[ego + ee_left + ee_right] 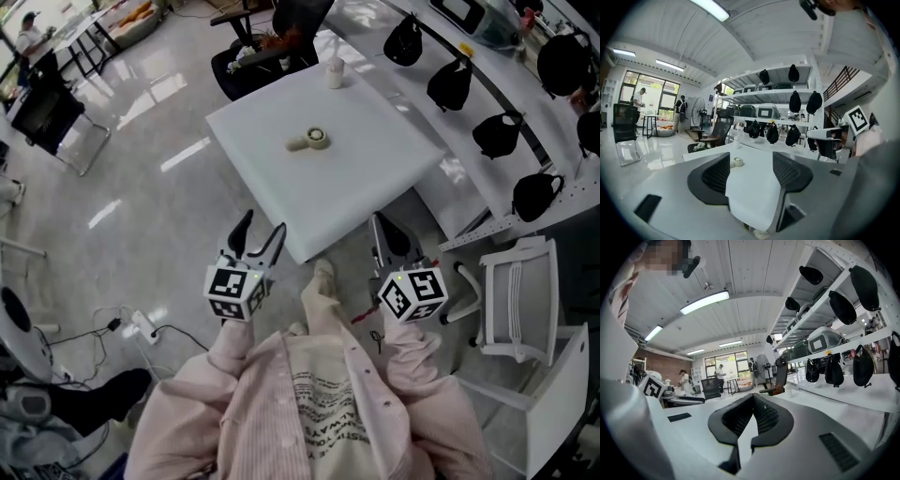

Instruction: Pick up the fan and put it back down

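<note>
Fan (pixel 314 141) lies central on the desk (pixel 375 164); by its near corner my left gripper (pixel 262 226) gapes empty, right gripper (pixel 385 226) pinched together

Open workshop-like lab: white shelves (pixel 754 96) of black headgear (pixel 794 101), office chair (pixel 267 42)

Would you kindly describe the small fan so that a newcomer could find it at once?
Find the big white square table. Near its middle lies the fan, a small cream ring with a short handle. Its only neighbour on the table, a small white container, stands upright at the far edge, while the fan lies flat.
</note>
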`<state>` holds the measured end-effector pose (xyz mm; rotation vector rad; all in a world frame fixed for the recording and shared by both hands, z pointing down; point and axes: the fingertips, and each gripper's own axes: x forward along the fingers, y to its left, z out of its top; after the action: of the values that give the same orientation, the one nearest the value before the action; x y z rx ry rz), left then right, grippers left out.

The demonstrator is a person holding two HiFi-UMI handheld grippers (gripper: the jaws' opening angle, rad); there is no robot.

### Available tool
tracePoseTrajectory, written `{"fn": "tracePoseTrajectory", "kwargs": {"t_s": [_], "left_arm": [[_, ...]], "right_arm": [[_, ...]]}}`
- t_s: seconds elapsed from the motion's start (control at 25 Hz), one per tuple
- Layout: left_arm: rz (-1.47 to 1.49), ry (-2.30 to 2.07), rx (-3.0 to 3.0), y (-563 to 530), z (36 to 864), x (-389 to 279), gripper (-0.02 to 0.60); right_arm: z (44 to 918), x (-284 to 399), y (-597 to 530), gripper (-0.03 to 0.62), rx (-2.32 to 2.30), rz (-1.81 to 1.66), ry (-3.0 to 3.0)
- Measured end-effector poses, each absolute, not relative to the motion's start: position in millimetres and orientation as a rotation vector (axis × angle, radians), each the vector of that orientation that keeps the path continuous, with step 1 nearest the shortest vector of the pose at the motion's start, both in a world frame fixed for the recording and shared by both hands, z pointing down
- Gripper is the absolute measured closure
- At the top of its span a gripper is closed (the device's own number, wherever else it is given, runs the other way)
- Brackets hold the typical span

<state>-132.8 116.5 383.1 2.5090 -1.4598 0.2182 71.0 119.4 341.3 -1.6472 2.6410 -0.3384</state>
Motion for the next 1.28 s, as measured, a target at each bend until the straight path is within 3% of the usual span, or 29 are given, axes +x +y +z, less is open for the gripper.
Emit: {"fn": "tracePoseTrajectory", "kwargs": {"t_s": [1.28], "left_arm": [[0.525,-1.481,2.486,-115,414,-97,0.318]], "right_arm": [[383,63,-122,0.595,-1.39,-0.509,2.827]]}}
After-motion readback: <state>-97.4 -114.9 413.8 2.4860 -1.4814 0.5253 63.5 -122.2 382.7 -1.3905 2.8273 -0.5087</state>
